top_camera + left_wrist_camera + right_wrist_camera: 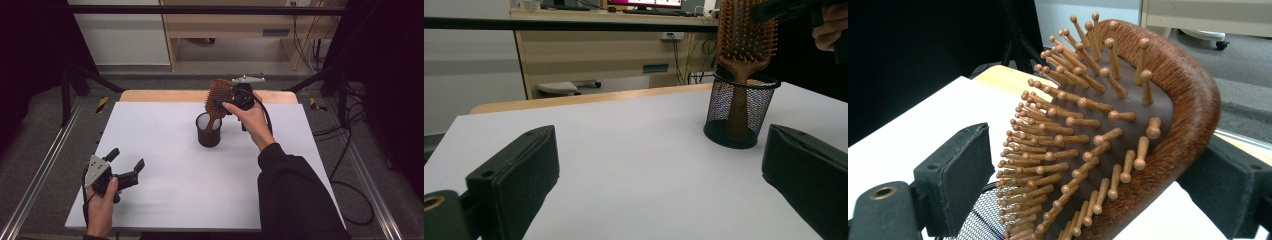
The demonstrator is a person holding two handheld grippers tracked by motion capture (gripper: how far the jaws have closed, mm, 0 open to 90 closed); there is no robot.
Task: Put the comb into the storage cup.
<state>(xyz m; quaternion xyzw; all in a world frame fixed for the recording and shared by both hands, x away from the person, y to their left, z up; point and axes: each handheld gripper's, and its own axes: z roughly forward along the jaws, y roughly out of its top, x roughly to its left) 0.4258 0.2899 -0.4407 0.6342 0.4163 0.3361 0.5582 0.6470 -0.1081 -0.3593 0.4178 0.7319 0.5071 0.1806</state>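
1. Left gripper (126, 161): held at about 7 o'clock on the table (165, 190), near its front-left corner; jaws spread wide, nothing between them, pointing toward 2 o'clock.
2. Mesh cup (208, 131): black, upright, just past table centre toward 12 o'clock; well apart from the left gripper.
3. Hairbrush (219, 95): wooden paddle type, handle standing inside the mesh cup, bristled head leaning out above the rim.
4. Right gripper (223, 102): at about 1 o'clock, beside the brush head; jaws parted on either side of the head, one pad clear of the bristles, the other close behind the wooden back.
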